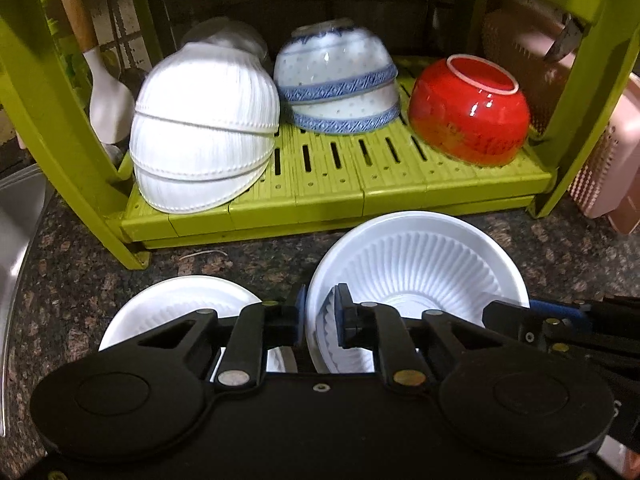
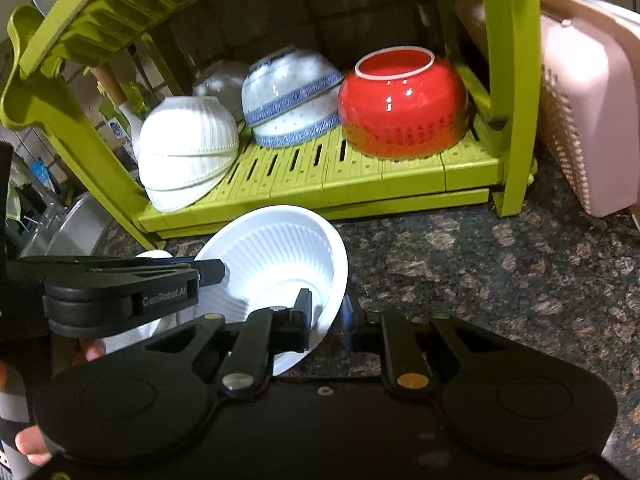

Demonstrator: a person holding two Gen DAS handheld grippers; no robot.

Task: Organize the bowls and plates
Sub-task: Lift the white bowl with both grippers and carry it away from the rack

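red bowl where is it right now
The red bowl sits upside down at the right end of the green rack's lower shelf, just right of the stacked blue-patterned bowls; both wrist views show it.

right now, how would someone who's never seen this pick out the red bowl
Find the green dish rack standing on the speckled stone counter; upside-down bowls sit in a row on its lower shelf. The red bowl is at the right end, beside the blue-and-white bowls. It is the only red one, glossy, with a white foot ring on top.
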